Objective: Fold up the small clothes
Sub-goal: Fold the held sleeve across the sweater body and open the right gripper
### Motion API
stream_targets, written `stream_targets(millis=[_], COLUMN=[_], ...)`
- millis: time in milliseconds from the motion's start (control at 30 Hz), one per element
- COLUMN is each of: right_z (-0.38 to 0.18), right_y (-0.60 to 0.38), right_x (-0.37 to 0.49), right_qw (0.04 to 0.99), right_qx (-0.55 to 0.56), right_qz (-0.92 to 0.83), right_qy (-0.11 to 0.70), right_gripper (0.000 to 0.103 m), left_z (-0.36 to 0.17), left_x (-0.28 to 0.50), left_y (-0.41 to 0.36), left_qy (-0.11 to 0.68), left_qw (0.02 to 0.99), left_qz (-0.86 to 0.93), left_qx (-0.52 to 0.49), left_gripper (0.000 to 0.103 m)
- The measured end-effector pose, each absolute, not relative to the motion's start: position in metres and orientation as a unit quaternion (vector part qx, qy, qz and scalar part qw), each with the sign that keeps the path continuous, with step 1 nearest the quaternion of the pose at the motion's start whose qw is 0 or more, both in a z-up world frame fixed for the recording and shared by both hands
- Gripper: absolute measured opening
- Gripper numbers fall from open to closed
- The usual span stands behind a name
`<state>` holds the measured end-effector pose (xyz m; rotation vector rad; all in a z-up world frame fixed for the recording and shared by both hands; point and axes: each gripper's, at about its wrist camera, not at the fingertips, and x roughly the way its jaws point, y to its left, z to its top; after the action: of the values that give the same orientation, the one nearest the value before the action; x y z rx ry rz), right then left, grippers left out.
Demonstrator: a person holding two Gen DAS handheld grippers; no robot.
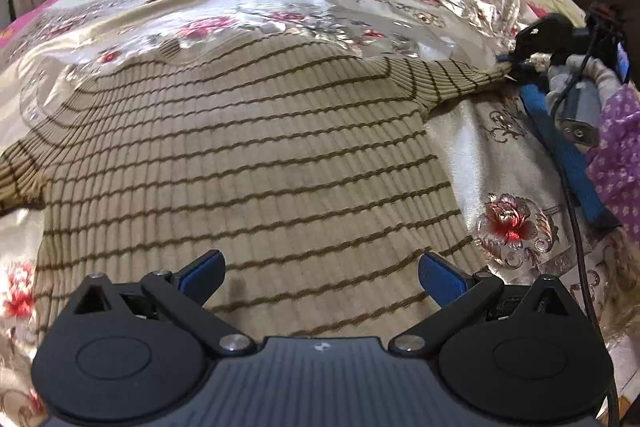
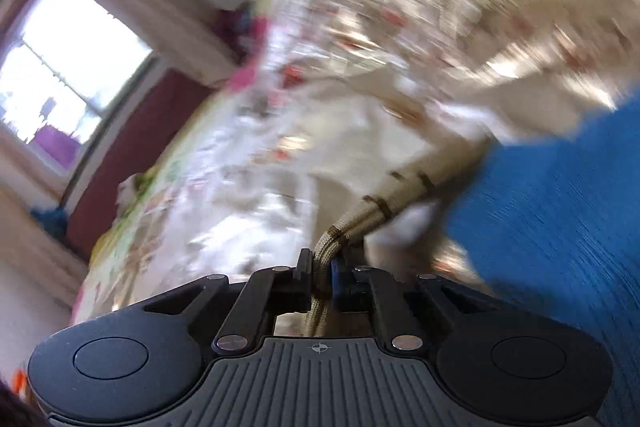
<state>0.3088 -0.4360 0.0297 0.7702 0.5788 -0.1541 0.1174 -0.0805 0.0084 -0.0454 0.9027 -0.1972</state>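
So the striped beige sweater [image 1: 240, 155] is laid out flat on the shiny floral bedspread [image 1: 500, 155], one sleeve stretched out toward 2 o'clock. The right gripper [image 2: 320, 277] is pinching that sleeve's cuff [image 2: 326, 247], while the left gripper [image 1: 320, 275] hangs spread wide over the hem, nothing in it

My left gripper [image 1: 322, 277] hangs tilted downward with its jaws spread wide, blue pads [image 1: 204, 271] well apart and nothing between them. My right gripper [image 2: 320, 273] is rolled to one side, jaws pinched nearly together on a striped sleeve cuff [image 2: 352, 223]. From the left wrist view it sits far off right.
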Motion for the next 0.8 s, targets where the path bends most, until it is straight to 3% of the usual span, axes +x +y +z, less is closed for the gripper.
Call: stream_targets(millis=[167,300,400,633,800], right_z=[0.089,0.118,0.105,0.011,0.011], right_y=[-0.364,-0.261,-0.173,-0.043,-0.034], right_x=[0.309,0.297,0.278,0.225,0.213], right_qw=[0.918,0.939,0.937,0.877,0.869], right_qx=[0.300,0.184,0.060,-0.202,-0.225], right_qz=[0.017,0.127,0.203,0.274,0.265], right_qy=[0.257,0.260,0.279,0.339,0.352], right_gripper=[0.009,0.009,0.009,0.012,0.016], left_z=[0.012,0.016,0.020,0.016,0.012], left_x=[0.103,0.086,0.071,0.043,0.038], left_y=[-0.059,-0.038,-0.020,0.019,0.039], left_qy=[0.425,0.407,0.387,0.364,0.354], left_qw=[0.900,0.908,0.919,0.930,0.932], left_qz=[-0.089,-0.080,-0.062,-0.014,-0.009], left_qx=[-0.043,-0.053,-0.049,-0.047,-0.073], left_gripper=[0.103,0.103,0.103,0.103,0.103])
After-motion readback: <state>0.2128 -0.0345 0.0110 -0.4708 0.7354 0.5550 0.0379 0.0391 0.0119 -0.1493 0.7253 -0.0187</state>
